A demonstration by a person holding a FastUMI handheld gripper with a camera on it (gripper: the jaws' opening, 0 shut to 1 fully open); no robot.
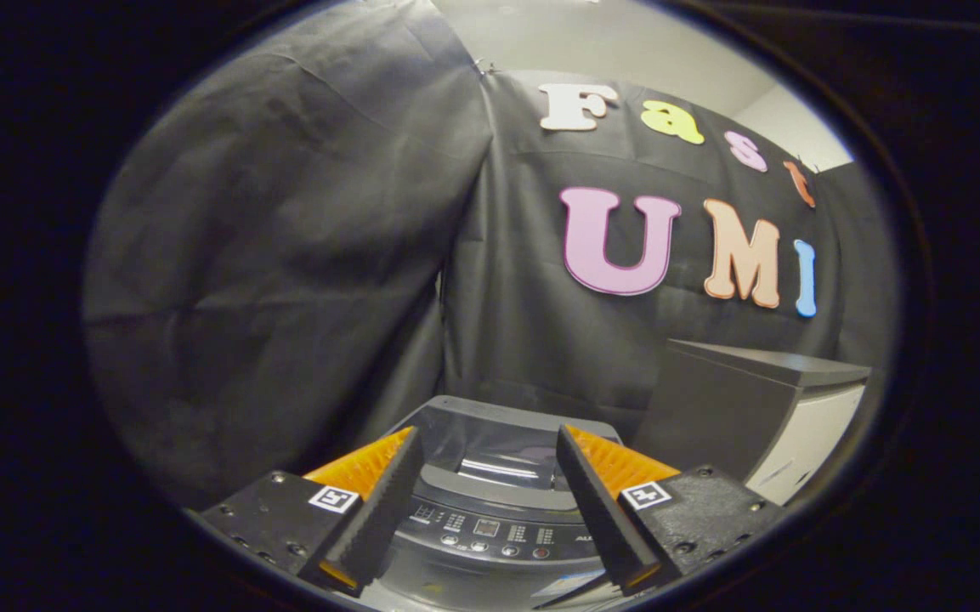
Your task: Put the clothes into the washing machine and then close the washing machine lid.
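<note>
A grey top-loading washing machine (490,510) stands below and just ahead of my fingers, its control panel (490,534) with buttons facing me. Its tinted lid (498,446) lies flat over the top, beyond the panel. My gripper (485,450) is open and hovers above the machine, with nothing between the fingers. The left finger (379,501) and right finger (600,501) frame the panel and lid.
A grey and white cabinet (761,408) stands to the right of the machine, against the booth's black cloth wall (286,255). The cloth hangs close behind and to the left of the machine.
</note>
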